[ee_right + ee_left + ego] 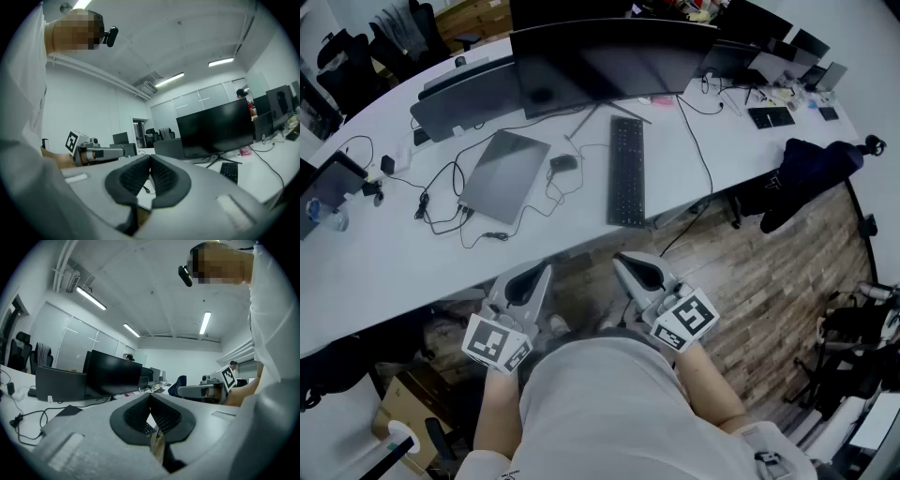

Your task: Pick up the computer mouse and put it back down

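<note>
A small dark corded mouse [563, 163] lies on the white desk [384, 262] between the closed laptop [504, 174] and the black keyboard [626, 171]. Both grippers hang level near my waist, short of the desk's front edge and far from the mouse. My left gripper [546, 269] is shut with nothing in it, its ribbed pads meeting at the tip [150, 395]. My right gripper [620, 260] is likewise shut and empty [150, 156]. Each gripper shows side-on in the other's view: the right gripper [206, 390] and the left gripper [98, 152]. The mouse is not visible in either gripper view.
A wide black monitor [609, 61] stands behind the keyboard, with a second dark screen [464, 98] to its left. Loose cables [441, 202] trail beside the laptop. A dark garment [806, 173] hangs at the right over wooden floor. A cardboard box [403, 412] sits under the desk.
</note>
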`<act>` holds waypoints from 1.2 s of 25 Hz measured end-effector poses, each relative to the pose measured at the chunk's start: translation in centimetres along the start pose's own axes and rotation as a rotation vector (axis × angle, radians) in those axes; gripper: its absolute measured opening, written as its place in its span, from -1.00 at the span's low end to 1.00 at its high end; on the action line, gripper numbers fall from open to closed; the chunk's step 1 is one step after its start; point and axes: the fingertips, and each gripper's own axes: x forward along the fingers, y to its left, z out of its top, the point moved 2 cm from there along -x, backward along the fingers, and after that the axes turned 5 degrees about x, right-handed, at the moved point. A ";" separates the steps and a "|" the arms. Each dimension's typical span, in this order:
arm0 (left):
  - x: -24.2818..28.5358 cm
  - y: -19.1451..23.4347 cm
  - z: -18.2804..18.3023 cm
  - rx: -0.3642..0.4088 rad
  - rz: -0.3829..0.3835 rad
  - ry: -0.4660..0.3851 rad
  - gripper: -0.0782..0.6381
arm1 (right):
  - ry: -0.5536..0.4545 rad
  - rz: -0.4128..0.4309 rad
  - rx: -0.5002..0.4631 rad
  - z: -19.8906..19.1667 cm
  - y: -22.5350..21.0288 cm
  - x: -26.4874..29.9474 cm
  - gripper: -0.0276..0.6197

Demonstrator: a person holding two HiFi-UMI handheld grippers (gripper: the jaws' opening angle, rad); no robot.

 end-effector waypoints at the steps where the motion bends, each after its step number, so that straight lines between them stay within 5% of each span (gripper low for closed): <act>1: -0.2 0.2 0.0 0.005 0.000 -0.002 -0.76 | 0.002 0.001 0.000 -0.1 0.3 0.3 -0.91; 12: -3.0 4.1 0.2 -0.016 -0.060 -0.039 -0.76 | 0.031 -0.046 -0.022 -1.2 1.7 3.9 -0.91; 18: -4.1 7.2 -1.1 -0.026 0.001 -0.037 -0.76 | 0.043 -0.077 -0.016 -1.7 1.4 5.5 -0.91; 30: 3.0 10.2 -2.1 -0.027 0.055 0.007 -0.76 | 0.057 -0.023 0.026 -0.9 -6.3 8.0 -0.91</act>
